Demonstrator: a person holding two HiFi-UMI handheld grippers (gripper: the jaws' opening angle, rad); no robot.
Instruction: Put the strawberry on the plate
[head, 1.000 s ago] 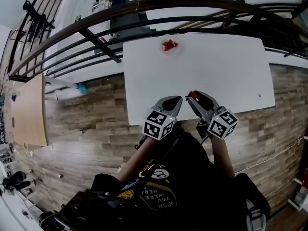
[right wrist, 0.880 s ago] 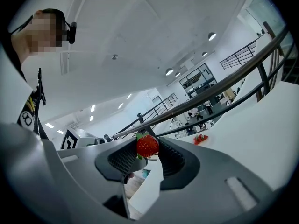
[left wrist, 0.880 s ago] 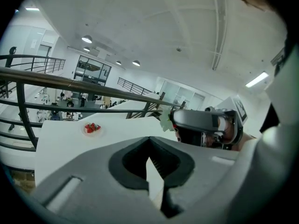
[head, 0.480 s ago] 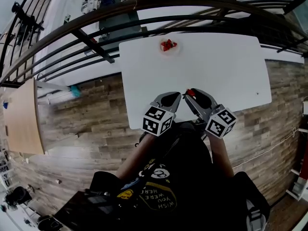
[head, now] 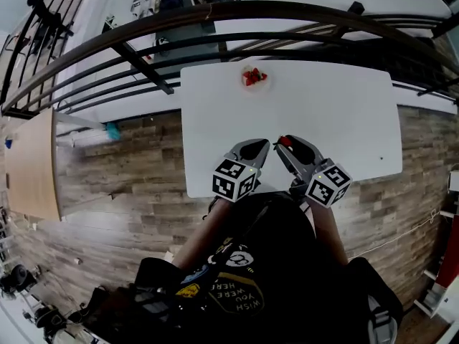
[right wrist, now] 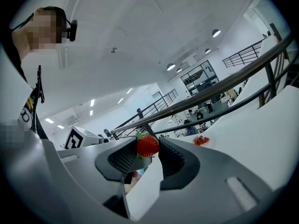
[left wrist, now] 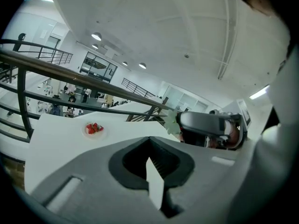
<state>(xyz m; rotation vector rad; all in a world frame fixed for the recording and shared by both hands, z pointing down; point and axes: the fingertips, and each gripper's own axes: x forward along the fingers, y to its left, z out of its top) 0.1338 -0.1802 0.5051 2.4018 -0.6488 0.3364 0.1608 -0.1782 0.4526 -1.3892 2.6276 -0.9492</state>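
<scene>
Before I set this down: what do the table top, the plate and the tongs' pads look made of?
Table top: smooth matte white, likely laminate; no grain shows.
Plate: plain white; ceramic or plastic, too small to tell.
Right tongs: pads dark and ribbed, probably rubber, pressing on the strawberry; the body looks like grey moulded plastic.

Looks like a big open-plan office or lab hall, dark metal railing (head: 215, 13) along a mezzanine edge, wood-plank floor (head: 129, 163), white table (head: 323, 113), ceiling lights (left wrist: 96, 36), glass-walled rooms (left wrist: 98, 66) beyond
</scene>
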